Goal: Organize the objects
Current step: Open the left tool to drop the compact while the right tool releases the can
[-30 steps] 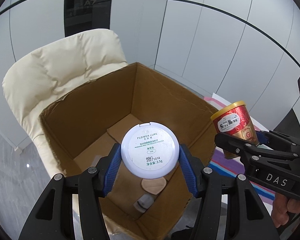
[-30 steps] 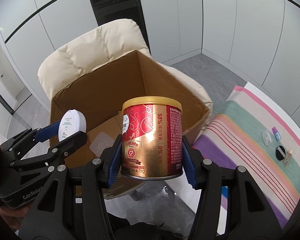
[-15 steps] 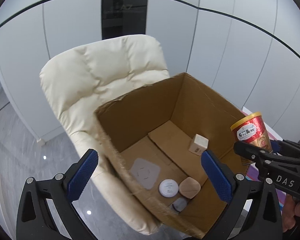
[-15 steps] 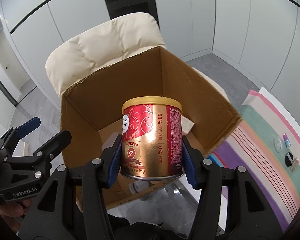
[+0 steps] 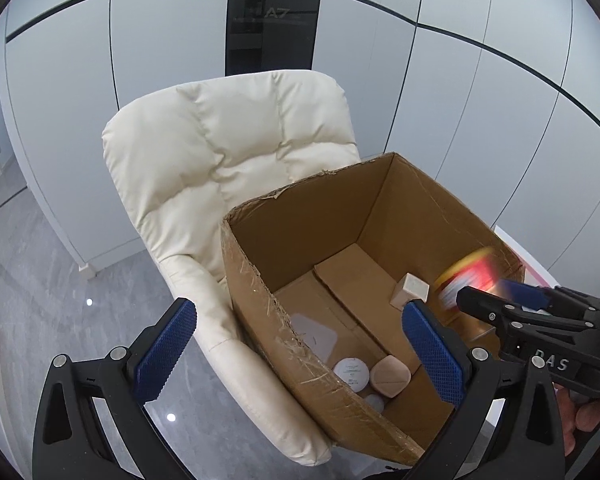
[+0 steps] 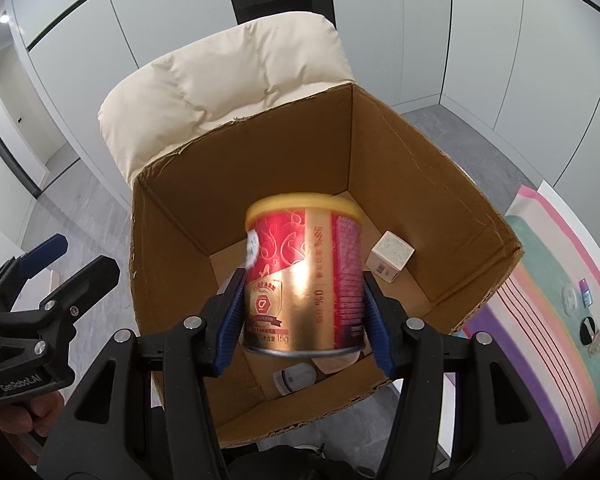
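A red and gold can (image 6: 300, 276) with a yellow lid hangs blurred and slightly tilted between the blue pads of my right gripper (image 6: 304, 316). Its jaws are opening and the can is slipping free over the open cardboard box (image 6: 260, 160). In the left wrist view the can (image 5: 466, 276) is a red streak above the box's right side. My left gripper (image 5: 300, 350) stands wide open with nothing in it, over the box's near left wall (image 5: 260, 320). The white round compact (image 5: 351, 369) lies on the box floor beside a beige puff (image 5: 390, 374).
A small white carton (image 6: 392, 256) and a small white jar (image 6: 294, 376) also lie in the box. The box rests on a cream padded chair (image 5: 220, 140). To the right lies a striped cloth (image 6: 540, 280) with a few small items (image 6: 588, 328). The floor is grey.
My left gripper opened and dropped the white compact into the box, then drew back to the left. My right gripper carried the can over the box, and the can now blurs between widening jaws.
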The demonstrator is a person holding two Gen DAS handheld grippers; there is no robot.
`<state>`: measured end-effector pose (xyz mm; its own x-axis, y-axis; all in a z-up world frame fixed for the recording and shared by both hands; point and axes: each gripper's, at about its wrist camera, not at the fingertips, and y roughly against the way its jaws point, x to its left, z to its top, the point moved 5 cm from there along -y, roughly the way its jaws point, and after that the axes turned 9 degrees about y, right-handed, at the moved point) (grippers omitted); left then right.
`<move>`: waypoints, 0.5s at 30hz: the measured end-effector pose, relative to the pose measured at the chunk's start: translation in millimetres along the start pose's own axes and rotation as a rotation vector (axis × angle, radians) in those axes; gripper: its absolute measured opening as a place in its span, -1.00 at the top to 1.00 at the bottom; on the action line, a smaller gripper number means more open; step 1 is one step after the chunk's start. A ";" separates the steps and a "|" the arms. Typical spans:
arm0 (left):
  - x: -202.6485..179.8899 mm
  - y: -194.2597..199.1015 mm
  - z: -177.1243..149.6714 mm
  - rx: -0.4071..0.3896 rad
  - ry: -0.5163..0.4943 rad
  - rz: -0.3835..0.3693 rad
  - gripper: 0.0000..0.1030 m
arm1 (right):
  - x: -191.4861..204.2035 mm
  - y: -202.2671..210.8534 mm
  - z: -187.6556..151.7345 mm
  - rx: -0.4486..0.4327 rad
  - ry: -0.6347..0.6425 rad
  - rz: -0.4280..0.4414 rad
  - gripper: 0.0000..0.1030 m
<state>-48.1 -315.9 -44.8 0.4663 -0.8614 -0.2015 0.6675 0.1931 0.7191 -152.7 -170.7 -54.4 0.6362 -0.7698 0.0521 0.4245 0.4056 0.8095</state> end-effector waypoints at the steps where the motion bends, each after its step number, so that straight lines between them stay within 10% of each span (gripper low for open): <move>1: -0.5 -0.5 -0.4 0.003 0.001 0.001 -1.00 | -1.3 1.5 0.1 -0.006 -0.005 -0.004 -0.42; 15: -26.8 -9.7 0.7 0.014 -0.016 -0.020 -1.00 | -32.1 19.9 -7.6 -0.041 -0.059 -0.044 -0.76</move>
<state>-67.4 -295.1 -45.9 0.4441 -0.8722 -0.2053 0.6684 0.1698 0.7242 -159.8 -134.1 -44.4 0.5781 -0.8143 0.0522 0.4779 0.3897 0.7872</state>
